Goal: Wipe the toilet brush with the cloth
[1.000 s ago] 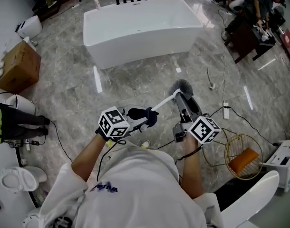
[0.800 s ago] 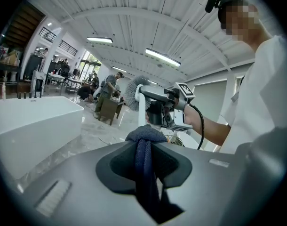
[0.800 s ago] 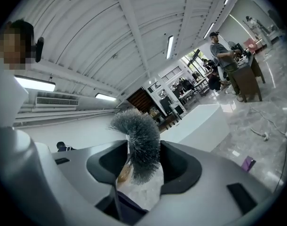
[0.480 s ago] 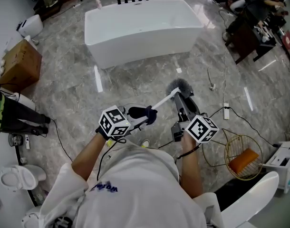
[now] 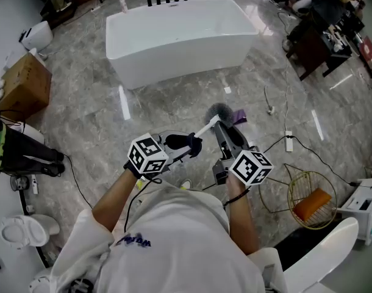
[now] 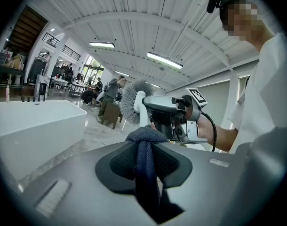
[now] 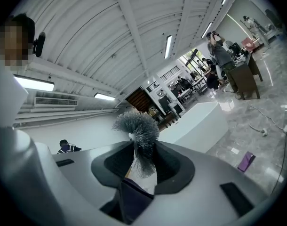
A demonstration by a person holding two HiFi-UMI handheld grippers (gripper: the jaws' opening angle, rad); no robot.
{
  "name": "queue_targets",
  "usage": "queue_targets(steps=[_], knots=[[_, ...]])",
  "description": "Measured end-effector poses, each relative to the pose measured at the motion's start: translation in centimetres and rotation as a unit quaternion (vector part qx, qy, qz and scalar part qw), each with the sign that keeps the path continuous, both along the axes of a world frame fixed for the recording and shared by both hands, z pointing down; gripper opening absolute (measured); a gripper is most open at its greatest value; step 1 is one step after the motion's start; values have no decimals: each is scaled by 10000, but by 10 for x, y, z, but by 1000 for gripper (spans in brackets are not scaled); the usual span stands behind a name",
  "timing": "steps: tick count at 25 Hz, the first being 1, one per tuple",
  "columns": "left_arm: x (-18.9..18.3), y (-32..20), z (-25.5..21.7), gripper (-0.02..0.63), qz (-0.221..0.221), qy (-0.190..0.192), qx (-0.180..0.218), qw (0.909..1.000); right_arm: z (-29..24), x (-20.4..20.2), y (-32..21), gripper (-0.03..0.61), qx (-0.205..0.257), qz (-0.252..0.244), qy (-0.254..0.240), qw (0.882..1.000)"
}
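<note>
Two grippers are held above a marble floor [image 5: 168,102], with a toilet brush [image 5: 208,127] bridged between them. The right gripper [image 5: 222,129] is seen clamped on the brush's white neck, and the grey bristles [image 7: 136,124] stand just past its jaws. The left gripper [image 5: 189,144] is closed on a dark cloth [image 6: 144,160], which is bunched into a lump at the jaw tips, with the brush handle just beyond it. Trouble could be expected once the cloth is dragged along the handle. Pinched only by a fold, it may be pulled out of the left jaws. Gripped at one narrow point, the brush may also be twisted in the right jaws and its bristles pressed against them.
</note>
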State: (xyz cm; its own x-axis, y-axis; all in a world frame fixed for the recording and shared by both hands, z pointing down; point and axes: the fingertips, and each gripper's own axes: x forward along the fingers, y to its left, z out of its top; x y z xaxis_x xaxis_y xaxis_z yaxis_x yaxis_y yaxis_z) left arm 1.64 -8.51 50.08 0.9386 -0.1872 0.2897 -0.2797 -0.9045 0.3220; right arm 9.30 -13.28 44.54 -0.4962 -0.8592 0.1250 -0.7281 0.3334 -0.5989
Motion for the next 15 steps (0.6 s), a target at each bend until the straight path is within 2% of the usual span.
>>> queue_targets(steps=[2, 5, 6, 12, 15], knots=[[2, 0, 0, 75, 60, 41, -212, 9997, 3, -5, 1, 130, -49, -13, -10, 10000], [3, 8, 2, 71, 229, 241, -883, 9955, 10, -9, 0, 137, -169, -57, -104, 9998], [4, 10, 2, 71, 254, 307, -995, 9942, 11, -9, 0, 143, -183, -120, -155, 9996], [2, 19, -5, 71, 329, 870, -1332, 9867, 7, -15, -1, 203, 59, -585, -133, 9982], [6, 24, -3, 71, 421, 811, -1312, 9871, 9, -21, -4, 277, 72, -845, 49, 9964]])
